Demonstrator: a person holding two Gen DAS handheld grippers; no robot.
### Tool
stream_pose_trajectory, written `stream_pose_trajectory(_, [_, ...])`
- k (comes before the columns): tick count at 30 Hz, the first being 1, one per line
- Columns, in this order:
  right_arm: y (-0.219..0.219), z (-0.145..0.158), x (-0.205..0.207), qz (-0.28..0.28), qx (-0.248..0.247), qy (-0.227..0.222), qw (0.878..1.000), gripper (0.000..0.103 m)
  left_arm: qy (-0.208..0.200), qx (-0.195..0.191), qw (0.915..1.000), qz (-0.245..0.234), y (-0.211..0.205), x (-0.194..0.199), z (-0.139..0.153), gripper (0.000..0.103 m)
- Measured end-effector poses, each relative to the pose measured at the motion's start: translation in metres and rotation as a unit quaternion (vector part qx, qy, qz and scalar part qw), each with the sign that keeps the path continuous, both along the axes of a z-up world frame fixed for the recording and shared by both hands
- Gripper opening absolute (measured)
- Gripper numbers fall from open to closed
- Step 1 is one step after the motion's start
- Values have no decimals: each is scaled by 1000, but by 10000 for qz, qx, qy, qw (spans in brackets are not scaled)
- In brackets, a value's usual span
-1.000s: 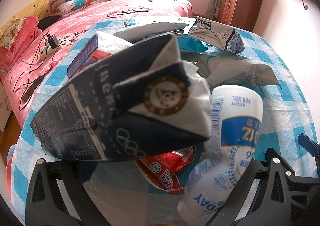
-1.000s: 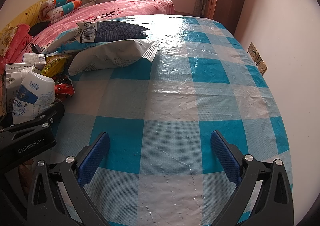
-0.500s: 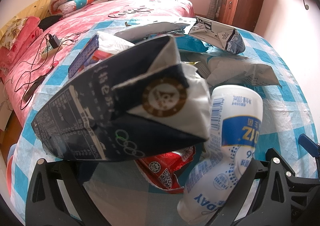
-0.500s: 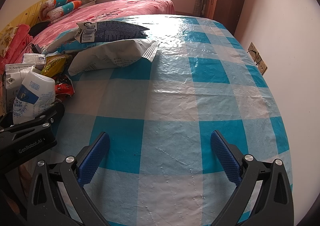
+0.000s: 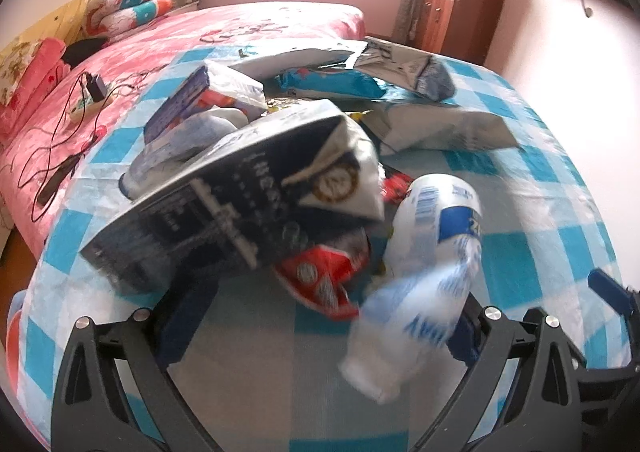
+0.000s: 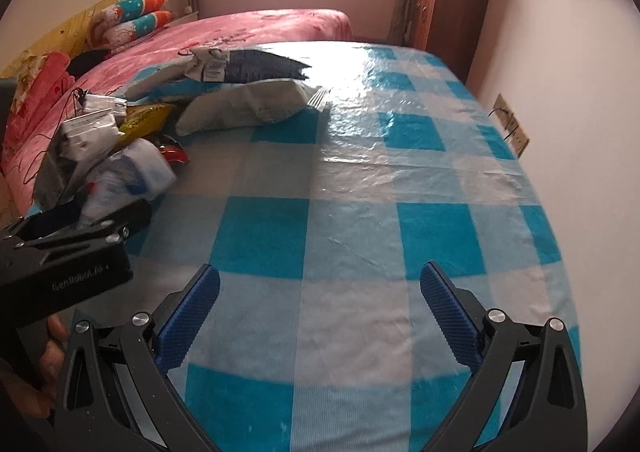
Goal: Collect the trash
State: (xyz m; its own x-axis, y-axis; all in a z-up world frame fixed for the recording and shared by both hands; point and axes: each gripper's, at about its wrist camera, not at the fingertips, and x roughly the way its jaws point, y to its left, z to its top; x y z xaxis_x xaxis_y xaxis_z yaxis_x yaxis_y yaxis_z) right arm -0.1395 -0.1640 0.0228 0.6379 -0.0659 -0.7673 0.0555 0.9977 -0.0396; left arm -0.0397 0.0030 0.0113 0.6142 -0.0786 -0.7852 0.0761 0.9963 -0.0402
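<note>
My left gripper [image 5: 320,328] stands wide open at the near side of a trash pile. A dark milk carton [image 5: 240,207] lies tilted over its left finger. A white and blue plastic bottle [image 5: 424,264], blurred, tips off its right finger. A red wrapper [image 5: 324,276] lies between them on the table. My right gripper [image 6: 318,316] is open and empty over the checked cloth, right of the pile. The left gripper's body [image 6: 68,252] shows in the right wrist view, with the carton [image 6: 76,147] and bottle [image 6: 132,179] beyond it.
The table has a blue and white checked cloth [image 6: 360,211]. Large flattened bags [image 5: 440,127] and a dark bag [image 6: 256,67] lie at the pile's far side. A pink bed [image 5: 240,27] stands beyond, a wooden cabinet [image 5: 460,11] at the back right, a wall socket [image 6: 512,127] to the right.
My left gripper has opened and drawn back. The carton and bottle it held have slipped free and now drop onto the pile. The right gripper has risen a little, still open.
</note>
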Motion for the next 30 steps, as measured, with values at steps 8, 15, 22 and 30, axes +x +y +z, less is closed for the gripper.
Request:
stream_pose_trajectory(8, [8, 41, -33, -134, -52, -714, 9973, 99, -422, -112, 9987, -261, 10, -27, 30, 99])
stream_pose_trajectory(15, [22, 69, -51, -183, -101, -1028, 9945, 99, -791, -143, 9957, -455, 19, -47, 59, 99])
stream_pose_trajectory(22, [34, 88, -67, -158, -89, -1310, 9912, 99, -952, -290, 9941, -423, 35, -64, 76, 99])
stream_pose_trajectory(30, [48, 101, -81, -74, -123, -1474, 9890, 99, -1107, -426, 9924, -324, 60, -83, 87, 99])
